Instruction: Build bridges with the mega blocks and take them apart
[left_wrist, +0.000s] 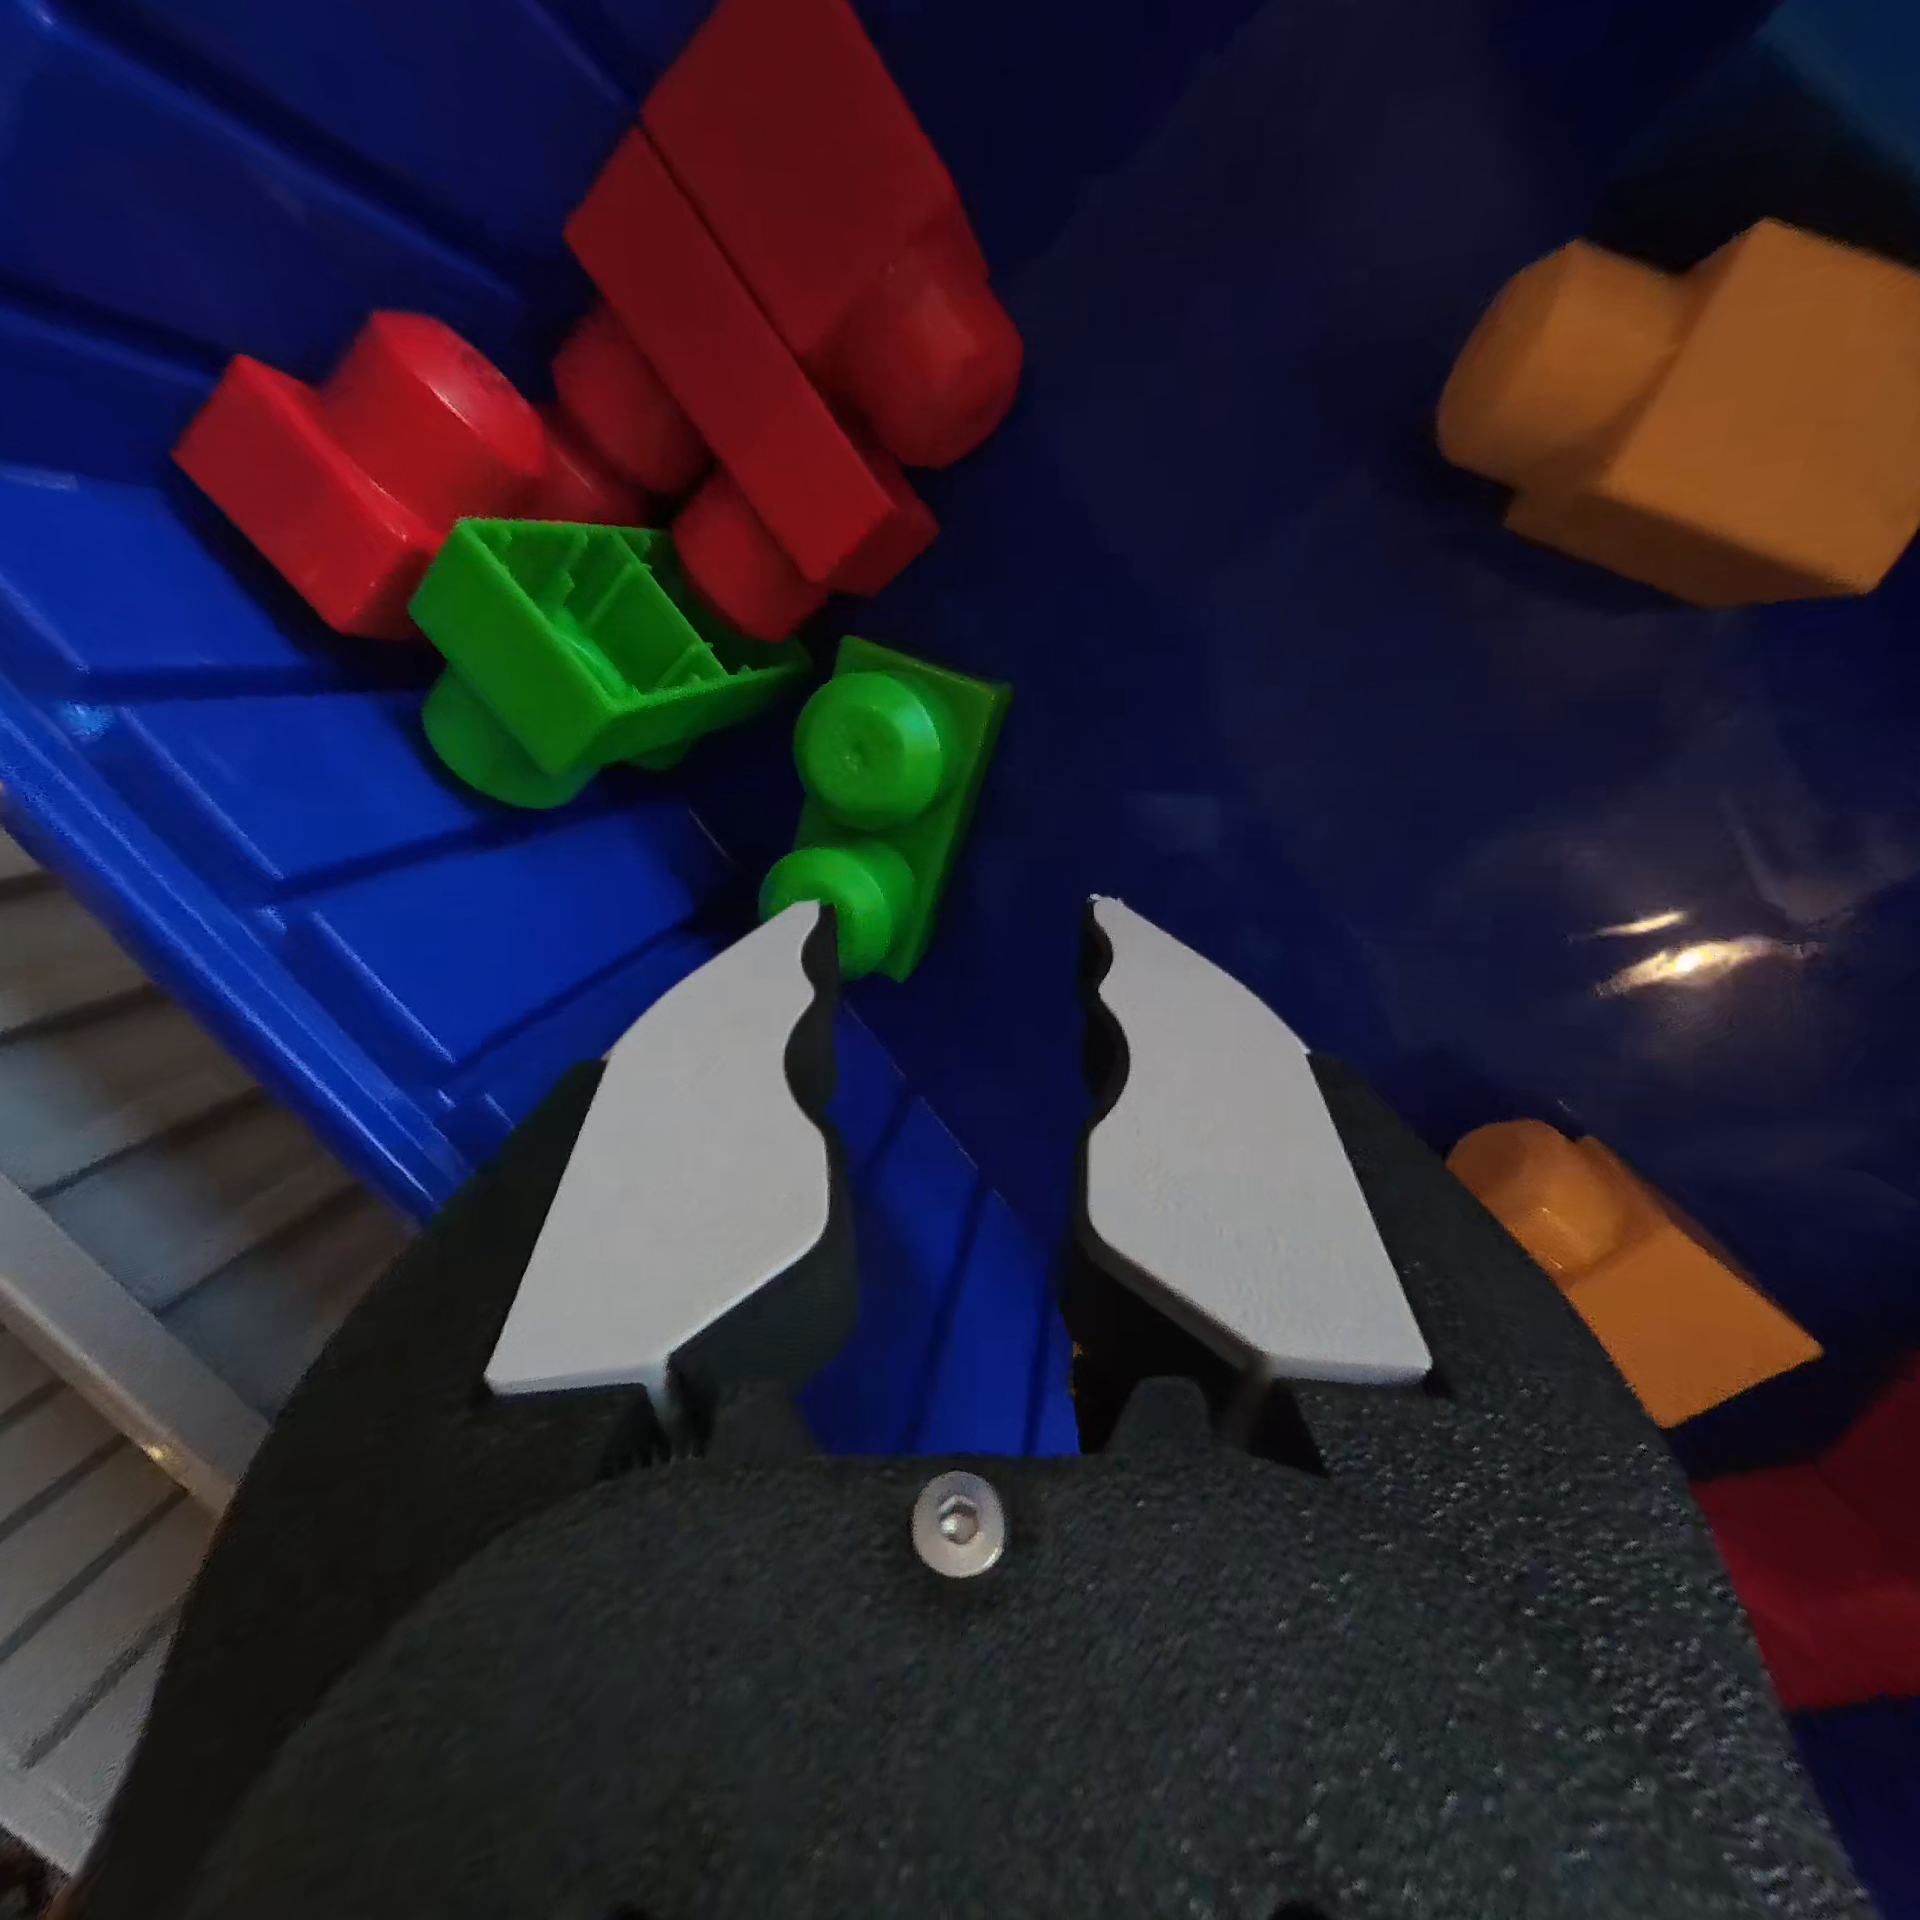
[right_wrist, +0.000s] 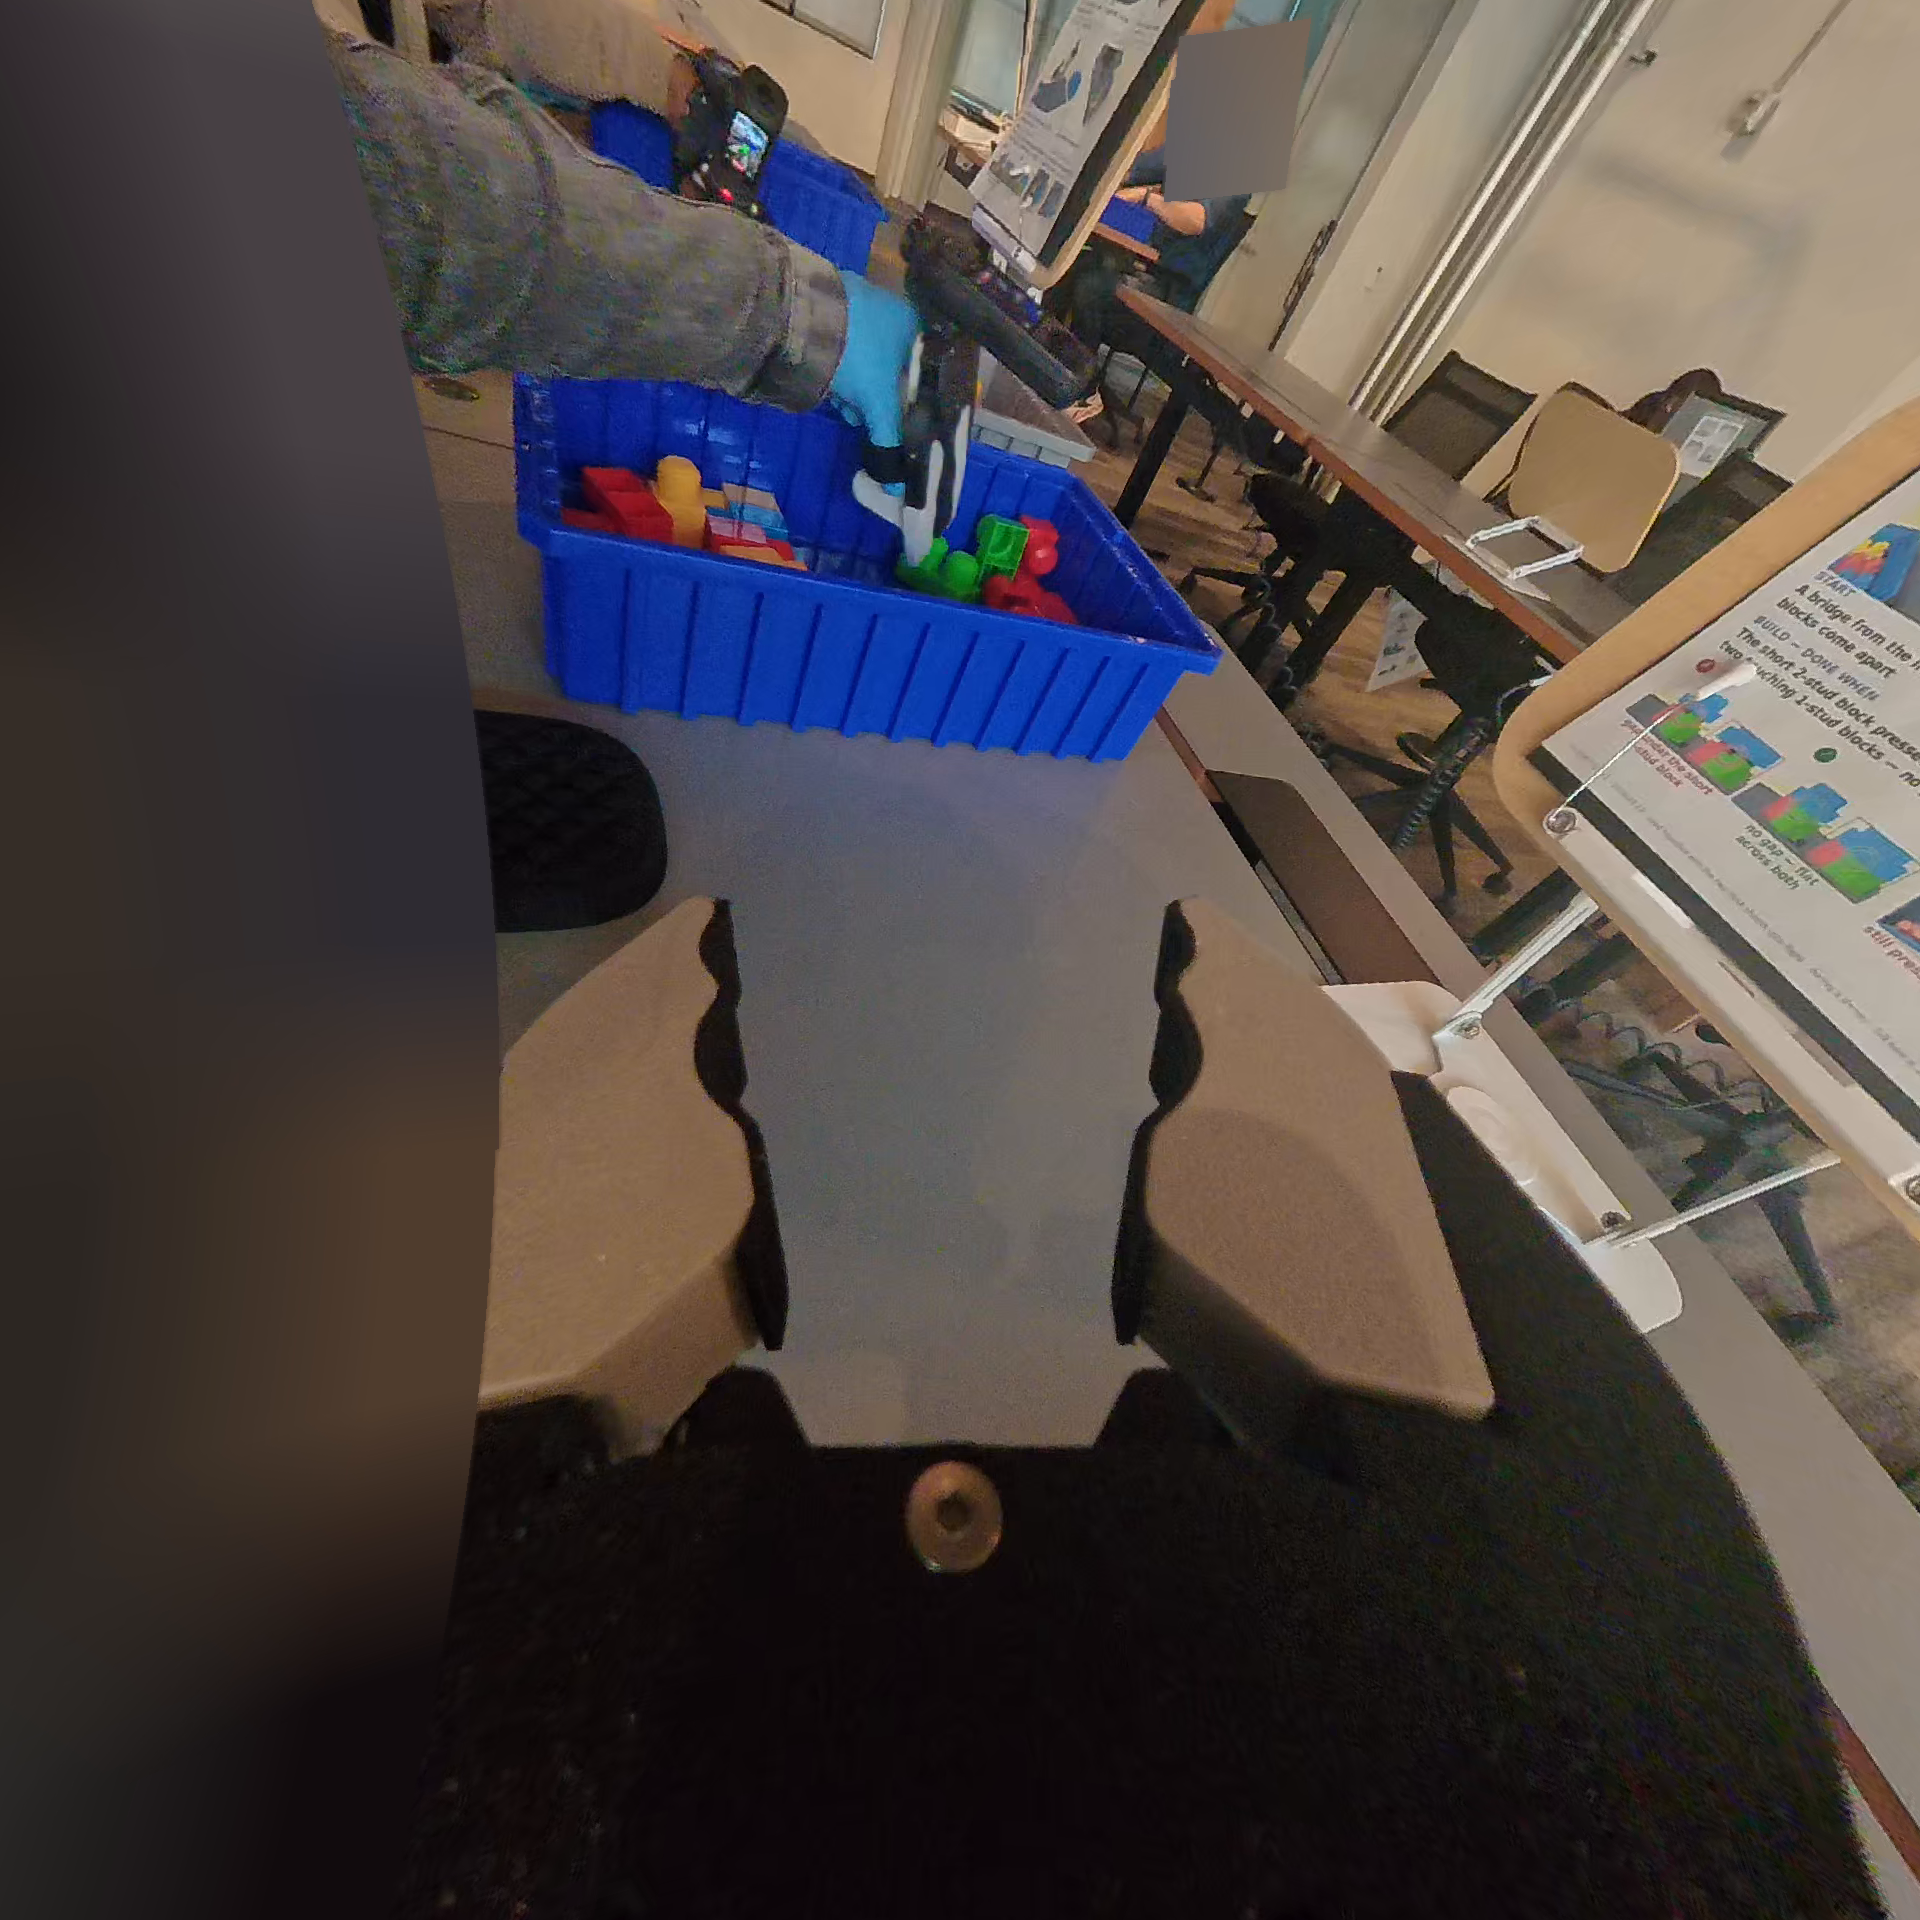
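Left gripper (left_wrist: 951, 914) is reaching into the blue bin (left_wrist: 312, 831), jaws parted and holding nothing, its tip touching the flat green two-stud block (left_wrist: 894, 790) lying by the bin's side wall beside the red blocks (left_wrist: 727, 343). Right gripper (right_wrist: 940, 925) is hovering wide open and empty over the grey table (right_wrist: 935, 831). Block is looking light, rigid and slick, so pinching across its long flat sides probably works best.

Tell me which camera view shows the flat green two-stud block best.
The left wrist view shows it best: the flat green block lies close ahead of the left gripper, both studs clear, on the floor of the blue bin. In the right wrist view it is only a small green patch far off in the bin, partly hidden.
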